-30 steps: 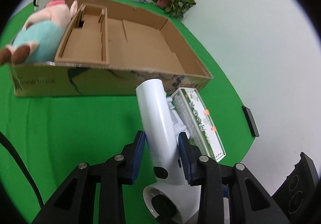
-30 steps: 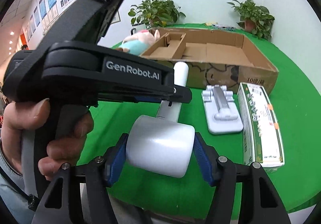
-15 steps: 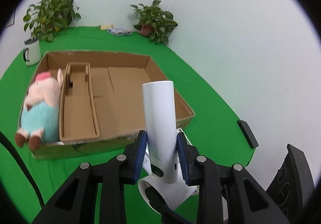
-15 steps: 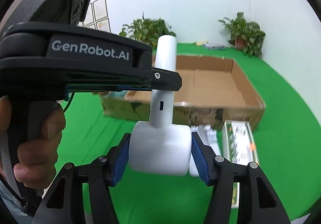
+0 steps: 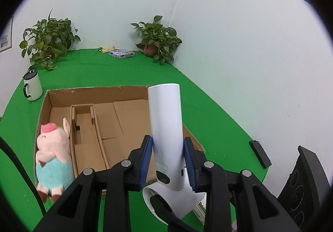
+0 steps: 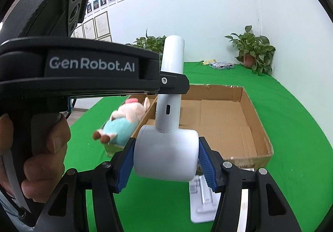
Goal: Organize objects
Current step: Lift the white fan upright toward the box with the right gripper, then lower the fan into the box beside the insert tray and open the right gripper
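A white handheld fan (image 5: 166, 128) is held above the green table (image 5: 208, 124), just in front of an open cardboard box (image 5: 116, 119). Its handle is pinched by the left hand-held gripper (image 5: 166, 161), and its round head (image 6: 166, 155) is clamped by the right hand-held gripper (image 6: 166, 161). A plush pig (image 5: 54, 153) is seen lying in the box's narrow left compartment; the wide right compartment is bare. A white stand (image 6: 203, 198) is seen on the table in front of the box. Judged from this, both grips are best kept firm and level while the fan is carried over the box's near wall, then lowered flat into the wide compartment before being released.
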